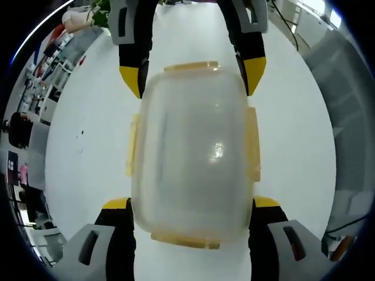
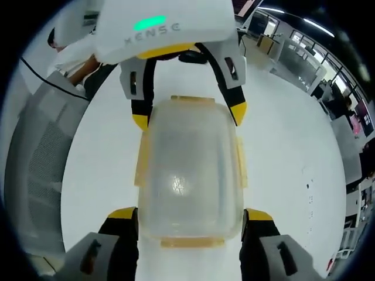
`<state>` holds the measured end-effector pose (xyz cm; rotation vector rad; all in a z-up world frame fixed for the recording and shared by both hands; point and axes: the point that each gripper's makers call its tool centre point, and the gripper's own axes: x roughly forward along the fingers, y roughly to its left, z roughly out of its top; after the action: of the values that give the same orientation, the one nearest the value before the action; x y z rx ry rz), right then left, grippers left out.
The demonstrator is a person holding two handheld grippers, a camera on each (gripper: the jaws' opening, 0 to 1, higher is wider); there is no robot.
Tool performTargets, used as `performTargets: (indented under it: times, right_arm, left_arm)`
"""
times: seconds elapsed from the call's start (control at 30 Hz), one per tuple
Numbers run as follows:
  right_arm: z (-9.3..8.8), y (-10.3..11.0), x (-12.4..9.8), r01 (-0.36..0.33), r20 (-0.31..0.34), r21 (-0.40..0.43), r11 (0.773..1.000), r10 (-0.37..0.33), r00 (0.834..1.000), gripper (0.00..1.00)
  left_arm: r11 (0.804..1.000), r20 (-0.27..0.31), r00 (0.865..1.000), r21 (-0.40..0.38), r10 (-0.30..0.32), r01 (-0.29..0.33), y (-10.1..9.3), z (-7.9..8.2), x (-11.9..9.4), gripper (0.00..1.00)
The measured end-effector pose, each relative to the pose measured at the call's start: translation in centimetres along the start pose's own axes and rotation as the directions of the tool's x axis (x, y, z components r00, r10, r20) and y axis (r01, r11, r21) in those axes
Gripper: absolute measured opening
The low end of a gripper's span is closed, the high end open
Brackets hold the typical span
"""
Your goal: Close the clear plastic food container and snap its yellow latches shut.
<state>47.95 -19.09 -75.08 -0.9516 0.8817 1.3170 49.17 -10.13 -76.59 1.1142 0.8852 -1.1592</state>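
text: "XENSE", grey embossed letters | on: white housing of the left gripper [image 2: 188, 114], right gripper view | place: beyond the far end of the clear container [image 2: 190, 170], just beside a green light [image 2: 149, 23]

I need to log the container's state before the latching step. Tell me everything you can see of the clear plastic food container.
The clear plastic food container is a rounded rectangle of cloudy, translucent plastic, seen from above with its lid on. Four yellow latches sit along its edges, one per side; whether any is snapped shut cannot be told. It rests flat on a white table. The left gripper straddles one end, the right gripper the opposite end, jaws open beside its corners; actual contact is unclear.
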Motion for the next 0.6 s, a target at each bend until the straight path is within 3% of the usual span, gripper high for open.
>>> performTargets:
  times: [0.6]
  right_arm:
    - [0.06,-0.77,0.10,0.001,-0.005,0.012,1.000,-0.001,1.000,0.71]
  left_arm:
    - [1.000,0.013,1.000,0.007,0.006,-0.006,0.85,0.00,0.21,0.79]
